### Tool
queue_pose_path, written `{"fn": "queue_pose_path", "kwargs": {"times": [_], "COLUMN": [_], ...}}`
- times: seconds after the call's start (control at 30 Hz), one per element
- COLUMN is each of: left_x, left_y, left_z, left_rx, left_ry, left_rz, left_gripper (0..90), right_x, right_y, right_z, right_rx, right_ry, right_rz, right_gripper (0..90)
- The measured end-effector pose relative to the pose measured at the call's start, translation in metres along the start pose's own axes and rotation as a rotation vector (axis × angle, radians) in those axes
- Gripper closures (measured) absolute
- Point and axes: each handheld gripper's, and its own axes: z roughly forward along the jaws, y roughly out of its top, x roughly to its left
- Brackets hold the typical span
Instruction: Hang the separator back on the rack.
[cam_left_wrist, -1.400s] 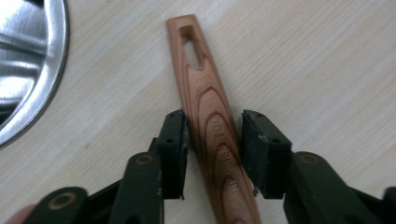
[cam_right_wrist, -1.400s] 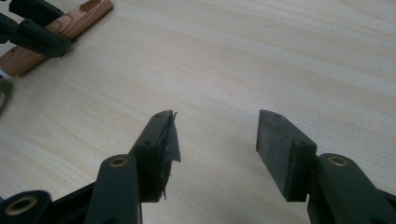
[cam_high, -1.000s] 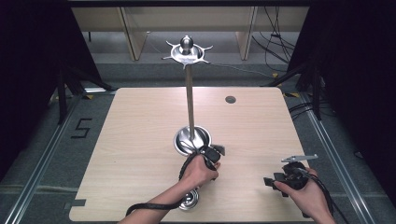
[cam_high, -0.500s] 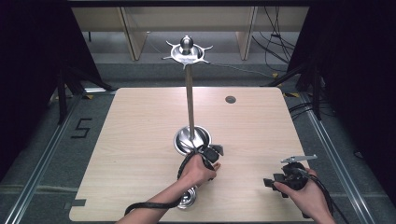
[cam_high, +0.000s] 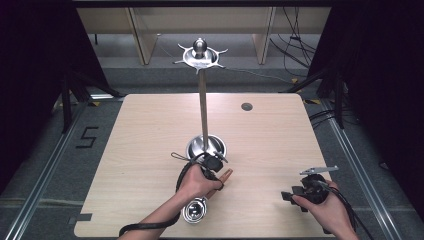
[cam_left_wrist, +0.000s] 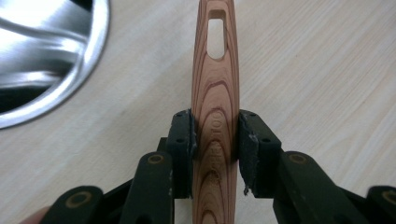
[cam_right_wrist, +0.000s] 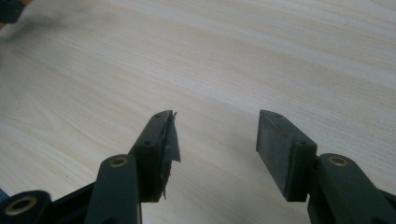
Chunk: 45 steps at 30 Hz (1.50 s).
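- Wooden handle (cam_left_wrist: 215, 84) of a ladle sits clamped between the left tongs (cam_left_wrist: 215, 135). The pads press on both its flanks, having just closed in on it, so the pick-up looks done.
- The ladle's steel bowl (cam_high: 194, 211) shows near the middle of the tabletop's (cam_high: 150, 130) front edge, below the left hand (cam_high: 196, 182). The handle's tip points away toward the right. I cannot tell whether the bowl has left the surface.
- A hanging slot (cam_left_wrist: 215, 39) is cut through the free end of the handle, clear of the pads and unobstructed.
- The steel stand's round base (cam_high: 206, 147) lies just beyond the left hand, about mid-tabletop. Its pole (cam_high: 202, 105) rises to a crown of hooks (cam_high: 200, 56), all of them bare.
- Judged from that, the main work is left: raise the ladle, bring the slot up to a hook and thread it on.
- The right tongs (cam_right_wrist: 217, 140) are released with nothing between them. In the high view they idle in the right hand (cam_high: 325, 207) near the front right corner, well apart from the ladle.
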Motion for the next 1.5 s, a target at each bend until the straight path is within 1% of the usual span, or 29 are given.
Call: {"fn": "queue_pose_path", "kwargs": {"times": [0.03, 0.07, 0.17, 0.2, 0.23, 0.27, 0.3, 0.33, 0.37, 0.4, 0.43, 0.47, 0.5, 0.53, 0.57, 0.67, 0.73, 0.77, 0.8, 0.93, 0.97, 1.0, 1.13, 1.17, 1.2, 1.27, 1.33, 1.43, 1.5], "left_x": [0.002, 0.004, 0.01, 0.012, 0.015, 0.015, 0.014, 0.016, 0.016, 0.018, 0.019, 0.02, 0.023, 0.024, 0.024, 0.026, 0.026, 0.025, 0.024, 0.02, 0.019, 0.017, 0.014, 0.013, 0.012, 0.011, 0.009, 0.008, 0.007], "left_y": [-0.001, -0.002, -0.008, -0.01, -0.013, -0.016, -0.018, -0.021, -0.024, -0.026, -0.028, -0.03, -0.033, -0.035, -0.037, -0.045, -0.05, -0.053, -0.054, -0.061, -0.062, -0.062, -0.062, -0.062, -0.061, -0.06, -0.059, -0.057, -0.056], "left_z": [-0.003, -0.007, -0.021, -0.025, -0.031, -0.035, -0.037, -0.04, -0.043, -0.046, -0.049, -0.052, -0.056, -0.058, -0.061, -0.068, -0.072, -0.074, -0.076, -0.085, -0.087, -0.089, -0.098, -0.101, -0.103, -0.109, -0.113, -0.117, -0.12], "left_rx": [-0.01, -0.029, -0.077, -0.102, -0.124, -0.149, -0.213, -0.24, -0.271, -0.308, -0.319, -0.35, -0.384, -0.411, -0.437, -0.505, -0.566, -0.579, -0.594, -0.659, -0.673, -0.689, -0.751, -0.77, -0.778, -0.803, -0.829, -0.85, -0.86], "left_ry": [-0.003, -0.009, -0.016, -0.021, -0.015, -0.009, -0.009, 0.001, 0.012, 0.008, 0.018, 0.015, -0.011, -0.014, -0.012, 0.0, 0.015, 0.036, 0.053, 0.1, 0.112, 0.125, 0.18, 0.197, 0.205, 0.225, 0.236, 0.252, 0.26], "left_rz": [0.003, 0.02, 0.041, 0.051, 0.065, 0.058, 0.036, 0.042, 0.021, 0.03, 0.027, 0.018, 0.018, 0.021, 0.022, 0.016, 0.008, 0.012, 0.016, 0.009, 0.008, -0.001, -0.026, -0.025, -0.027, -0.031, -0.039, -0.046, -0.054], "left_gripper": [67.1, 67.1, 67.1, 67.1, 67.1, 67.1, 67.1, 67.1, 67.1, 67.1, 67.1, 67.1, 67.1, 67.1, 67.1, 67.1, 67.1, 67.1, 67.1, 67.1, 67.1, 67.1, 67.1, 67.1, 67.1, 67.1, 67.1, 67.1, 67.1], "right_x": [0.003, 0.003, 0.003, -0.001, 0.0, 0.001, 0.001, 0.001, 0.0, 0.005, 0.005, 0.006, 0.006, 0.007, 0.003, 0.004, 0.004, 0.0, 0.004, 0.004, 0.003, 0.004, 0.005, 0.008, 0.007, 0.008, 0.008, 0.004, 0.003], "right_y": [-0.001, -0.001, -0.001, -0.001, 0.0, 0.0, 0.0, 0.0, 0.0, 0.0, 0.0, 0.0, 0.0, 0.0, 0.001, 0.001, 0.001, 0.002, 0.0, 0.0, 0.001, 0.001, 0.001, 0.001, 0.0, 0.001, 0.001, 0.001, 0.001], "right_z": [0.0, 0.002, 0.002, 0.002, 0.002, 0.001, 0.001, 0.001, 0.0, -0.001, -0.001, -0.001, -0.001, -0.002, 0.0, -0.002, -0.003, -0.002, 0.001, 0.001, -0.002, -0.002, -0.002, -0.003, -0.002, -0.004, -0.004, -0.001, -0.001], "right_rx": [-0.005, -0.024, -0.028, -0.044, -0.044, -0.044, -0.044, -0.049, -0.044, -0.036, -0.04, -0.047, -0.041, -0.047, -0.065, -0.077, -0.08, -0.109, -0.144, -0.139, -0.09, -0.083, -0.078, -0.069, -0.082, -0.069, -0.071, -0.1, -0.105], "right_ry": [0.051, 0.074, 0.072, 0.074, 0.067, 0.049, 0.039, 0.06, 0.059, 0.063, 0.059, 0.057, 0.061, 0.059, 0.054, 0.057, 0.051, 0.054, 0.012, 0.013, 0.056, 0.065, 0.057, 0.059, 0.046, 0.054, 0.053, 0.053, 0.053], "right_rz": [0.051, 0.051, 0.045, 0.0, 0.005, 0.008, 0.007, 0.002, -0.002, 0.036, 0.038, 0.034, 0.043, 0.038, -0.003, -0.001, 0.001, -0.047, -0.013, -0.015, -0.012, -0.003, -0.001, 0.036, 0.009, 0.037, 0.035, -0.031, -0.039], "right_gripper": [47.3, 47.3, 47.3, 47.3, 47.3, 47.3, 47.3, 47.3, 47.3, 47.3, 47.3, 47.3, 47.4, 47.4, 47.4, 47.5, 47.5, 47.5, 47.5, 47.5, 47.5, 47.5, 47.5, 47.5, 47.5, 47.5, 47.5, 47.5, 47.4]}}
